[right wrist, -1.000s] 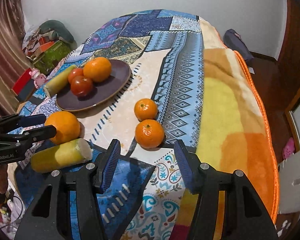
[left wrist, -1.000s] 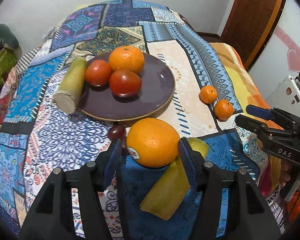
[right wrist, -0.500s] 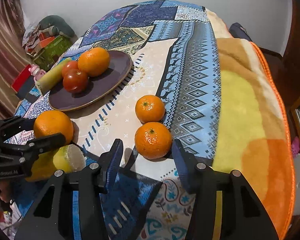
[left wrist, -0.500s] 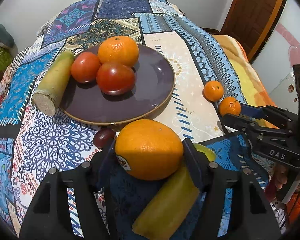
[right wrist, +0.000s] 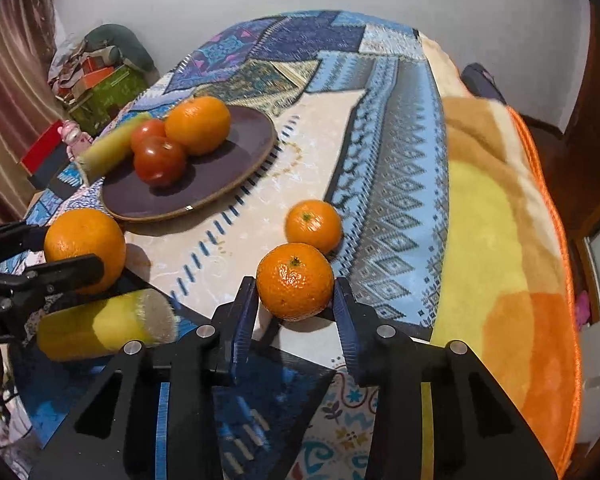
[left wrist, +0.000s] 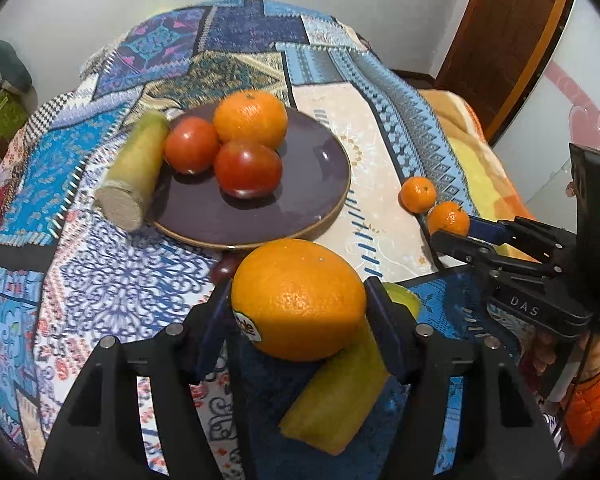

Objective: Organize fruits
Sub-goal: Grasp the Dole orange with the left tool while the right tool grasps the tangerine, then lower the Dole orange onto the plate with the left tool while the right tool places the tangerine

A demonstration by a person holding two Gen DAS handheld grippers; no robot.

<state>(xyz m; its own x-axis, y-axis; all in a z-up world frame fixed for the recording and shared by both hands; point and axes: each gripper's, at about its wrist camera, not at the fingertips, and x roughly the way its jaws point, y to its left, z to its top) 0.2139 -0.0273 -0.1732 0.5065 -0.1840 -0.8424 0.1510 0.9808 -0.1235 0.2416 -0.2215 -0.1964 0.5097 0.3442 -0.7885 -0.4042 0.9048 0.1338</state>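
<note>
If gripped only at the widest curve, as now with the left gripper closed on the big orange above the near edge of the bed, may slip onto the yellow stalk below. Brackets the near mandarin with the right gripper; cannot tell if touching. Could push it into the second mandarin. Leaves free room on the right half of the plate.
</note>
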